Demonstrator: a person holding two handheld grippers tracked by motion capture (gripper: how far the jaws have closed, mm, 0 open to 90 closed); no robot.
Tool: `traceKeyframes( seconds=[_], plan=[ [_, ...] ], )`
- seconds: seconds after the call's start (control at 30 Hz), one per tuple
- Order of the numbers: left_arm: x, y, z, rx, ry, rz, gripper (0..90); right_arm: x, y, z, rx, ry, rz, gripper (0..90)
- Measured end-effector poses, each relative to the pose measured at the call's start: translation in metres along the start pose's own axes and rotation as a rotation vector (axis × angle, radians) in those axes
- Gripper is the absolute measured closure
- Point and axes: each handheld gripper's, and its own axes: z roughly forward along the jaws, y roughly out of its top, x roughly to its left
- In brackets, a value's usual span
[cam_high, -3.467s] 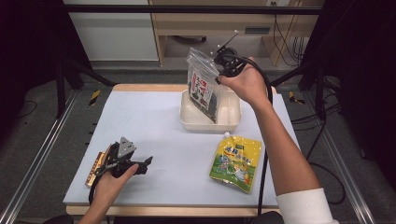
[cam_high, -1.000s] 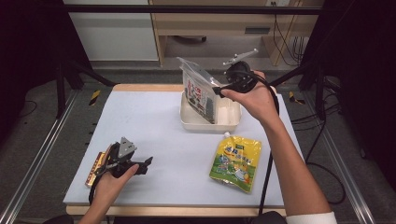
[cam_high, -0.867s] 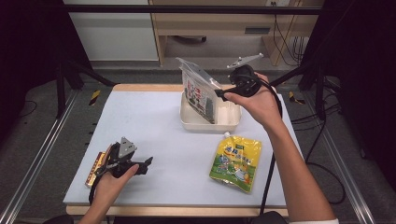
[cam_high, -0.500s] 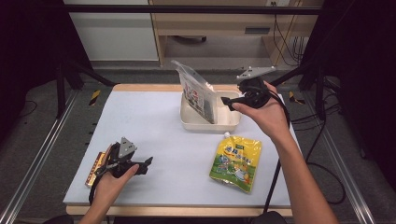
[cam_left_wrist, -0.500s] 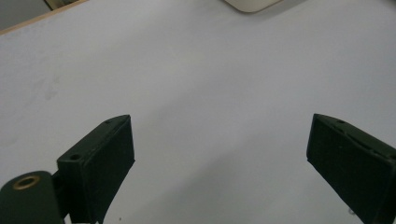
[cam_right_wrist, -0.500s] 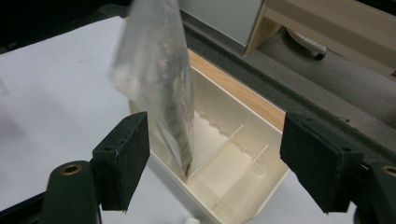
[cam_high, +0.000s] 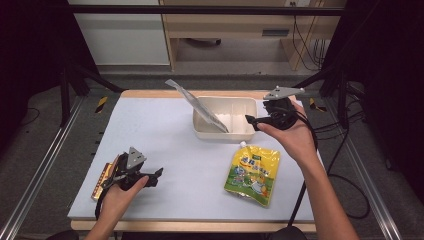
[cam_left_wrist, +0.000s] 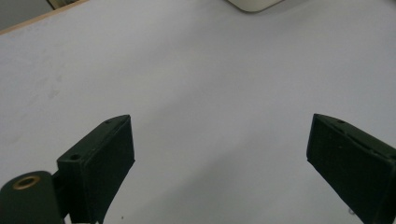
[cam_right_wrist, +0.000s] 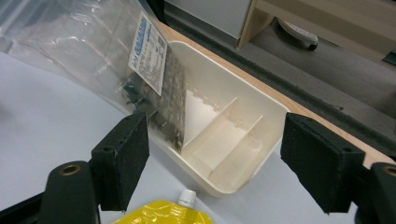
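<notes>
A person's right gripper (cam_high: 251, 121) hovers at the far right of the white-topped table (cam_high: 175, 135), its black jaws spread wide with nothing between them; they have just been opening. Just beside it stands a cream plastic tray with dividers (cam_high: 235, 131), set near the table's far edge. A clear plastic bag with a printed label and dark contents (cam_high: 200, 107) leans in the tray's left compartment, its lower end inside and its top slanting out over the tray's left rim, free of the jaws. In the right gripper view the bag (cam_right_wrist: 116, 60) rests against the tray's wall (cam_right_wrist: 261, 105). A yellow spouted pouch (cam_high: 252, 172) lies flat towards the table's near right corner, just short of the tray. The left gripper (cam_high: 155, 176) rests at the near left corner, jaws apart and empty over bare tabletop.
</notes>
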Motion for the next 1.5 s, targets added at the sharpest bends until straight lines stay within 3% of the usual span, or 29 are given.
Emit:
traceKeyframes(
  seconds=[0.27,0.4,0.53,0.63,0.77,0.97,1.17,1.5],
  plan=[
    [0.0,0.0,-0.001,-0.001,0.0,0.002,7.5,-0.004,-0.027,0.0,0.026,-0.022,0.032,26.5],
    [-0.001,0.0,0.0,-0.001,0.001,0.003,7.6,-0.007,-0.045,0.0,0.031,-0.018,0.069,34.7],
    [-0.001,0.001,0.0,0.0,0.001,0.005,7.6,-0.008,-0.066,0.003,0.034,-0.032,0.094,42.7],
    [-0.001,0.001,0.0,0.001,0.0,0.005,7.6,-0.009,-0.085,0.008,0.032,-0.053,0.14,47.9],
    [0.0,0.0,0.001,0.006,0.001,0.005,7.6,-0.013,-0.112,0.017,0.056,-0.085,0.182,50.0],
    [0.0,-0.001,0.002,0.011,0.004,0.001,7.6,-0.016,-0.138,0.022,0.065,-0.128,0.232,48.3],
    [0.0,0.0,0.002,0.011,0.0,0.0,7.6,-0.021,-0.151,0.021,0.083,-0.144,0.27,42.3],
    [0.002,0.002,0.0,0.004,-0.004,-0.001,7.6,-0.025,-0.166,0.024,0.149,-0.152,0.293,27.1]
  ],
)
